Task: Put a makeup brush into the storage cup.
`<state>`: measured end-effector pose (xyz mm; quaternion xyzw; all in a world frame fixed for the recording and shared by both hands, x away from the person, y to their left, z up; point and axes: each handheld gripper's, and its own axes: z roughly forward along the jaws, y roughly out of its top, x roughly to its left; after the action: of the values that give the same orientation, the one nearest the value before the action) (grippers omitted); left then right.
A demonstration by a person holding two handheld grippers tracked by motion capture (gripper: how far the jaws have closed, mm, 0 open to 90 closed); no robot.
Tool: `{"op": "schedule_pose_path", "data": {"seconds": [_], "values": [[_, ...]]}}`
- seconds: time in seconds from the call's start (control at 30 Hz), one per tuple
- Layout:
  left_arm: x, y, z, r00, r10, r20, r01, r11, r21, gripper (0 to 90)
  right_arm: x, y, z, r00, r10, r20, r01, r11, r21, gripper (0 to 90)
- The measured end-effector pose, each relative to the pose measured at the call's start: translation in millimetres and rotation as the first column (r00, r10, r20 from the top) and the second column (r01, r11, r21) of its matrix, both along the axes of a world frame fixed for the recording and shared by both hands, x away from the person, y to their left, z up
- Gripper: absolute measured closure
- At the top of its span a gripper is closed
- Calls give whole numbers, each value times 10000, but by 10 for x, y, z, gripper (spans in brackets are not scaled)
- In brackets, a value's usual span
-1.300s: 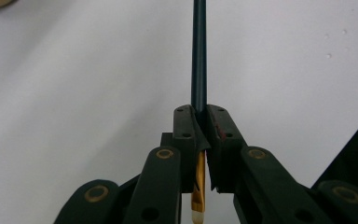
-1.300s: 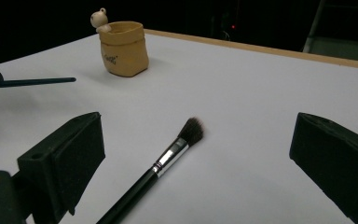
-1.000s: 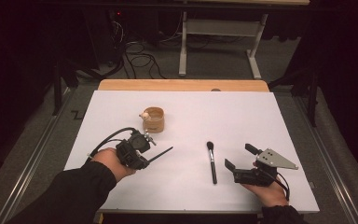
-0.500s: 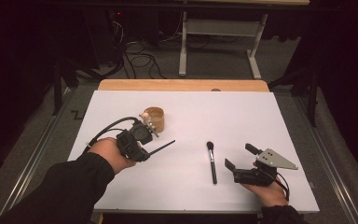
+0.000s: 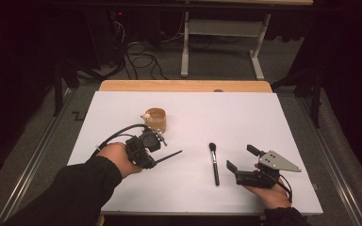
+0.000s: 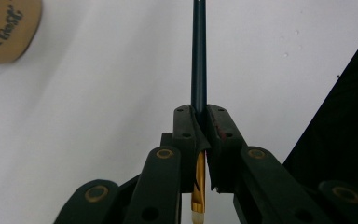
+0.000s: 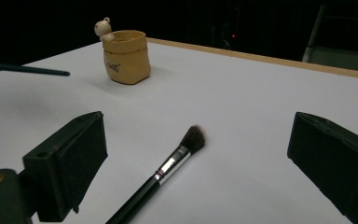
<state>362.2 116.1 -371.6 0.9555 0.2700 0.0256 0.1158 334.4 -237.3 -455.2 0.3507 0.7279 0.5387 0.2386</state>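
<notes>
My left gripper (image 5: 152,160) is shut on a thin brush (image 5: 169,155) with a dark blue handle that points right, just above the white table top (image 5: 245,117). In the left gripper view my left gripper (image 6: 200,112) clamps the thin brush (image 6: 199,56) near its gold ferrule, and the pale tip points back at the camera. A black makeup brush (image 5: 214,162) lies on the table with its bristles pointing away. My right gripper (image 5: 239,157) stands open just right of it. In the right gripper view the makeup brush (image 7: 168,168) lies between the spread jaws.
A tan pouch-shaped cup (image 5: 155,118) with a small bear figure on its rim stands behind the left hand; the cup (image 7: 123,56) is upright. A wooden strip (image 5: 184,85) runs along the table's far edge. Cables and a metal frame lie on the floor beyond.
My left hand has shifted slightly up the table toward the cup, the thin brush still clamped. The right hand and the makeup brush have stayed put.
</notes>
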Motion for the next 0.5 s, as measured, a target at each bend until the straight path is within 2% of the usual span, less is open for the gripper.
{"op": "schedule_pose_path", "data": {"seconds": [0.13, 0.23, 0.33, 0.5], "values": [[-7, -52, -77, 9996, -273, -36, 274, 9994, 233, 833, -17, 52, 12, 9997, 171, 173, -168, 9997, -198, 66], [-2, -84, -119, 9990, -421, -146, 426, 9985, 336, 833, -50, 120, 42, 9984, 373, 414, -350, 9979, -545, 78], [-11, -120, -150, 9979, -592, -260, 603, 9972, 443, 834, -75, 200, 71, 9963, 685, 510, -640, 9943, -856, 151], [-14, -145, -168, 9970, -691, -358, 708, 9964, 473, 833, -83, 317, 150, 9919, 993, 790, -883, 9873, -1321, 159]]}}
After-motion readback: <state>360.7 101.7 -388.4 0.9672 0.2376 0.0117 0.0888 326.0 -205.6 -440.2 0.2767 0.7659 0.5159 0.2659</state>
